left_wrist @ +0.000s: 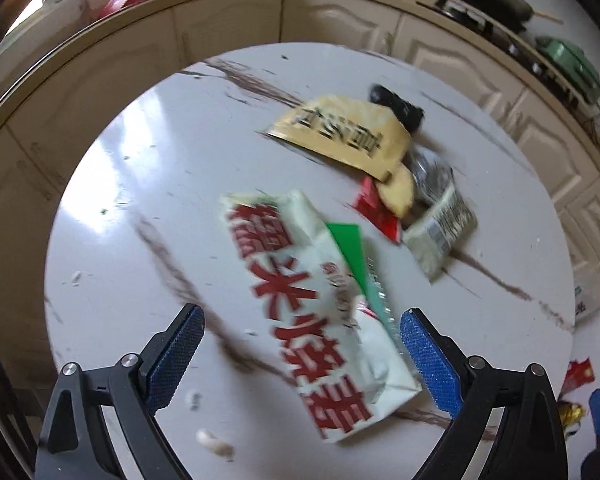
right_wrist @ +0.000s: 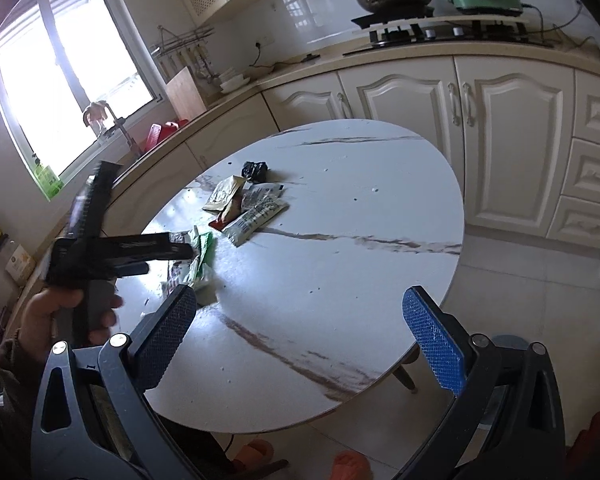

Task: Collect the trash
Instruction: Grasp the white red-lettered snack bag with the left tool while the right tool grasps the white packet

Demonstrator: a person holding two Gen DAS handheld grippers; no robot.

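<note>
**Left tool straddling white wrapper, not yet closed**

Left tool (left_wrist: 300, 360): fingers spread wide, nothing clamped. White wrapper with red lettering (left_wrist: 320, 312) lies on the worktop (left_wrist: 140, 160) between them, long axis running roughly along the tool's forward line, nearer the right-hand pad. Right tool (right_wrist: 300, 336) also spread and empty, hovering well back, so the left is nearer. Further wrapper pile (left_wrist: 400, 172) lies beyond. Motion blur smears wrapper edges; pad contact cannot be judged
</note>
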